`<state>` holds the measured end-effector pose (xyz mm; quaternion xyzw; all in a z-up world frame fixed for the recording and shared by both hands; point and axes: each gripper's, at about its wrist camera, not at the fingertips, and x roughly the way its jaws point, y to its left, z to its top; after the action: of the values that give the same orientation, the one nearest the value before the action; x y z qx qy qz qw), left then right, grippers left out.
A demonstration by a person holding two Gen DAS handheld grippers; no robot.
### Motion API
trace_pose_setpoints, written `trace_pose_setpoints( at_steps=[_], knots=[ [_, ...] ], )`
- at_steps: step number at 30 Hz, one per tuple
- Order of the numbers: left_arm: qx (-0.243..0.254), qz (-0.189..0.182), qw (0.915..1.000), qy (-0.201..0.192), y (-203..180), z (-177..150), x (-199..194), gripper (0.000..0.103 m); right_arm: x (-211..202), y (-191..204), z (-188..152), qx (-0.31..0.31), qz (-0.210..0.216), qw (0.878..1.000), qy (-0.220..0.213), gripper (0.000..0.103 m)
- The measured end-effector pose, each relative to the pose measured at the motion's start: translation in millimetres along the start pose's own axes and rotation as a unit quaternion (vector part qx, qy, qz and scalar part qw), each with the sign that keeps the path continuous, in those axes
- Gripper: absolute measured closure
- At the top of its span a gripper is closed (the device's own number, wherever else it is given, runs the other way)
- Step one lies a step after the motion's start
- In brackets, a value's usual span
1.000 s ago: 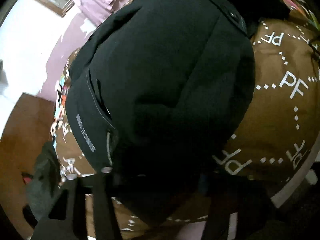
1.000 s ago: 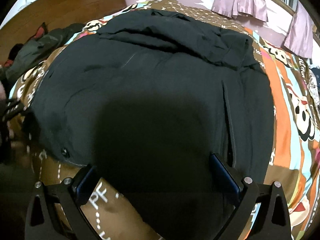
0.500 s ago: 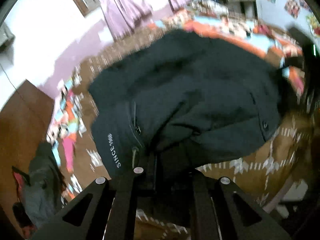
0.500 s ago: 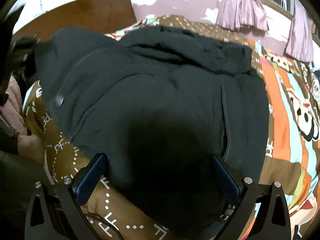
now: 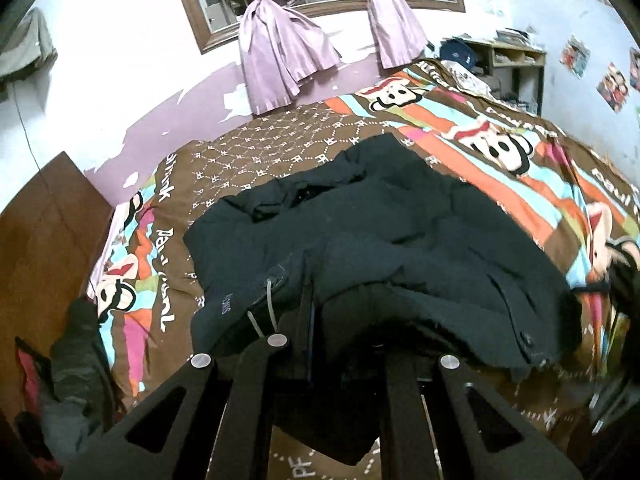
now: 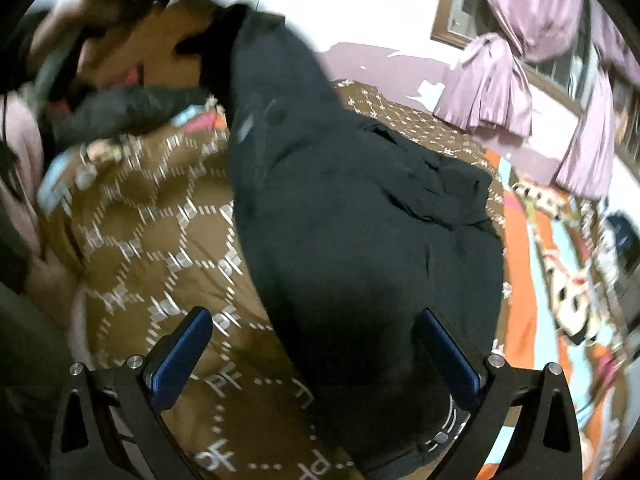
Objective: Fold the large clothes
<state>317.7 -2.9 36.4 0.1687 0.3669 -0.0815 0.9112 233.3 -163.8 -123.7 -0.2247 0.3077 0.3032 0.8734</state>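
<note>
Both grippers work one black jacket (image 5: 400, 240) spread on the patterned bedspread (image 5: 280, 152); the left gripper (image 5: 344, 320) is clamped on its near hem, raising it for folding; the right gripper (image 6: 316, 344) hovers spread wide, holding nothing.

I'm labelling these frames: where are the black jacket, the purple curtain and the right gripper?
black jacket (image 5: 400, 216): left wrist view, upper panel.
purple curtain (image 5: 280, 52): left wrist view, knotted drape.
right gripper (image 6: 316, 354): right wrist view, between its open blue-padded fingers.
</note>
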Motion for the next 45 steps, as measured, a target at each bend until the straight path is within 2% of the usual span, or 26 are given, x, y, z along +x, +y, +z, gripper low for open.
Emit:
trace_pose_setpoints(
  at_steps=[3, 4, 7, 11, 13, 15, 16, 18, 19, 20, 21, 23, 28, 32, 39, 45],
  knots=[
    [-0.017, -0.003, 0.9998, 0.001, 5.1, 8.9, 2.3, 0.096, 16.2, 17.2, -4.5, -0.047, -0.066, 0.997, 0.015, 0.0],
    [-0.024, -0.005, 0.9997, 0.002, 8.0, 10.6, 3.1, 0.096, 24.5, 24.3, -5.6, -0.067, -0.095, 0.993, 0.023, 0.0],
    [-0.029, -0.007, 0.9995, 0.003, 11.1, 11.2, 3.7, 0.096, 41.7, 33.7, -7.4, -0.095, -0.147, 0.984, 0.034, 0.0],
    [-0.027, -0.011, 0.9996, 0.004, 14.6, 10.4, 3.8, 0.096, 55.0, 27.2, -11.2, -0.1, -0.204, 0.972, 0.054, 0.0],
    [-0.026, -0.011, 0.9996, 0.004, 15.0, 10.3, 4.2, 0.096, 50.3, 17.9, -12.3, -0.08, -0.214, 0.972, 0.051, 0.003],
    [-0.027, -0.011, 0.9996, 0.004, 14.5, 10.4, 4.5, 0.096, 43.0, 10.2, -13.8, -0.059, -0.201, 0.977, 0.046, 0.023],
    [-0.025, -0.01, 0.9996, 0.003, 14.3, 10.3, 4.6, 0.096, 39.5, 7.6, -15.4, -0.056, -0.196, 0.978, 0.047, 0.029],
    [-0.022, -0.006, 0.9997, 0.004, 14.8, 10.7, 3.2, 0.096, 30.8, 3.2, -16.9, -0.056, -0.188, 0.98, 0.044, 0.052],
    [-0.018, -0.006, 0.9998, 0.005, 13.8, 9.1, 3.1, 0.096, 24.5, 0.0, -15.8, -0.055, -0.186, 0.98, 0.039, 0.059],
    [-0.011, -0.004, 0.9999, 0.006, 13.2, 8.3, 1.1, 0.096, 16.8, -4.4, -13.8, -0.052, -0.185, 0.981, 0.033, 0.075],
    [-0.002, -0.001, 1.0, 0.007, 12.1, 6.9, -1.5, 0.096, 11.7, -8.7, -10.5, -0.047, -0.184, 0.981, 0.027, 0.083],
    [0.012, 0.005, 0.9999, 0.009, 9.6, 1.2, -6.3, 0.096, -5.3, -22.5, -1.4, -0.019, -0.173, 0.985, 0.011, 0.089],
    [0.032, 0.018, 0.9992, 0.013, 12.7, -14.9, -23.8, 0.097, -45.6, -52.7, 34.0, 0.051, -0.13, 0.989, -0.038, 0.095],
    [-0.003, 0.012, 0.9999, 0.012, 31.7, -22.9, -48.0, 0.097, -81.5, -60.6, 65.8, 0.057, -0.125, 0.987, -0.084, 0.096],
    [-0.03, 0.007, 0.9993, -0.023, 47.8, -42.6, -110.0, 0.098, -142.9, -52.3, 97.2, 0.046, -0.09, 0.987, -0.129, 0.098],
    [-0.042, -0.007, 0.9976, -0.055, 49.9, -57.5, -165.5, 0.099, -192.0, -19.9, 100.9, -0.013, -0.083, 0.988, -0.13, 0.098]
  ],
)
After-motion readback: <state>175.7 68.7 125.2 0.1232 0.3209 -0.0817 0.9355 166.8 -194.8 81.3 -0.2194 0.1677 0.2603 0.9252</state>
